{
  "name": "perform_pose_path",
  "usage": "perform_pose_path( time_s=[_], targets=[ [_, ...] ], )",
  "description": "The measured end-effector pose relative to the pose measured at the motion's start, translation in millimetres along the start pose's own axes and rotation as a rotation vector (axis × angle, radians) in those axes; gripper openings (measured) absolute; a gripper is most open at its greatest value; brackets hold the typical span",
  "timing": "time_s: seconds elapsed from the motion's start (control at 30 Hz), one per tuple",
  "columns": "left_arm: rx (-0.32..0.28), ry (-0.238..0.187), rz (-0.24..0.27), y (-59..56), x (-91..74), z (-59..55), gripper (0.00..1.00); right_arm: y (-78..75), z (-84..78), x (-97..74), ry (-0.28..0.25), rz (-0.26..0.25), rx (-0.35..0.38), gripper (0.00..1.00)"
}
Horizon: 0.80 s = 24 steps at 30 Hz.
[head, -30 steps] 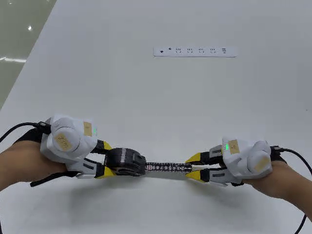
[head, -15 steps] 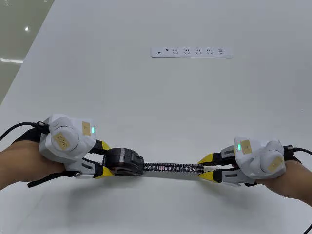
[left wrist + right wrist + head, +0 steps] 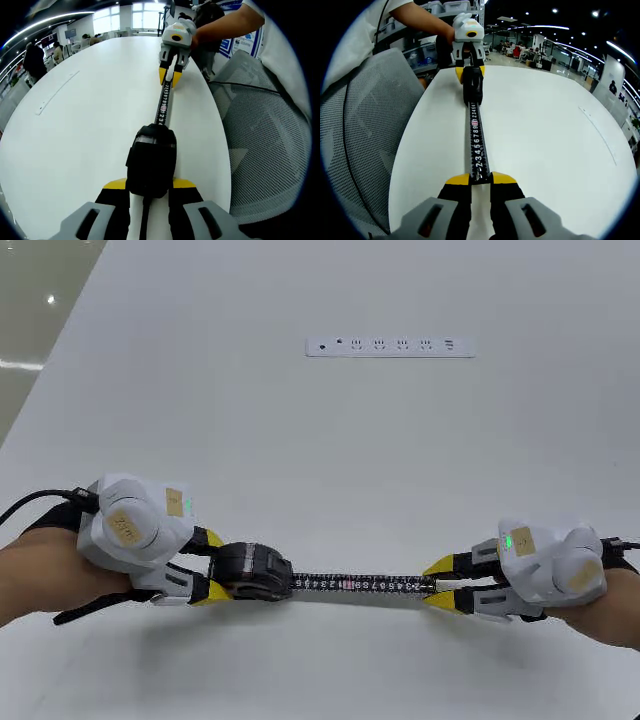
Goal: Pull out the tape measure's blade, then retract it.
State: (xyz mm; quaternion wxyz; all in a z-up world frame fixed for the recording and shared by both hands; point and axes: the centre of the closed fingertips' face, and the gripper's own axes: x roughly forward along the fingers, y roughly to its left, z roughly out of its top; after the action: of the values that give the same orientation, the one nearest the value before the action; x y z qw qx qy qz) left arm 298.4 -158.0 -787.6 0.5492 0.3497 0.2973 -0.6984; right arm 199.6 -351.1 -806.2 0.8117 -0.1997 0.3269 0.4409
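The tip of the blade [image 3: 476, 145] is hidden between the fingers [image 3: 457, 181] of the right gripper [image 3: 480, 179] at the lower middle of the right gripper view. In the head view its numerals are too small to be read. The ends of the left gripper's [image 3: 150, 184] fingers [image 3: 116, 184] are partly hidden beneath the tape measure [image 3: 150, 157] at the lower middle of the left gripper view. The left forearm [image 3: 30, 575] and the right forearm [image 3: 622, 605] are cut off at the head view's side edges.

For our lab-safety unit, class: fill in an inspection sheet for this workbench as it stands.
Surface: white table, glossy.
Job's things: tape measure, blade drawn out between the grippers.
Clutter: power strip toward the far side.
Grippers: left gripper shut on the tape measure; right gripper shut on the blade's end.
Cables: left cable and right cable, both black.
Surroundings: mesh chair; people far off.
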Motion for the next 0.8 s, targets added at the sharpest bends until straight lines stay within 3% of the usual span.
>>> perform_pose_path(
  time_s=[0.1,0.8],
  targets=[
    [0.003,-0.002,0.0,0.0,1.1,1.4,0.26,0.6,-9.7,-4.2,0.027,0.002,0.002,0.11],
    [0.007,0.006,-0.003,-1.5,0.9,1.9,0.26,0.0,-37.3,-32.5,0.052,-0.03,0.042,0.11]
  ],
)
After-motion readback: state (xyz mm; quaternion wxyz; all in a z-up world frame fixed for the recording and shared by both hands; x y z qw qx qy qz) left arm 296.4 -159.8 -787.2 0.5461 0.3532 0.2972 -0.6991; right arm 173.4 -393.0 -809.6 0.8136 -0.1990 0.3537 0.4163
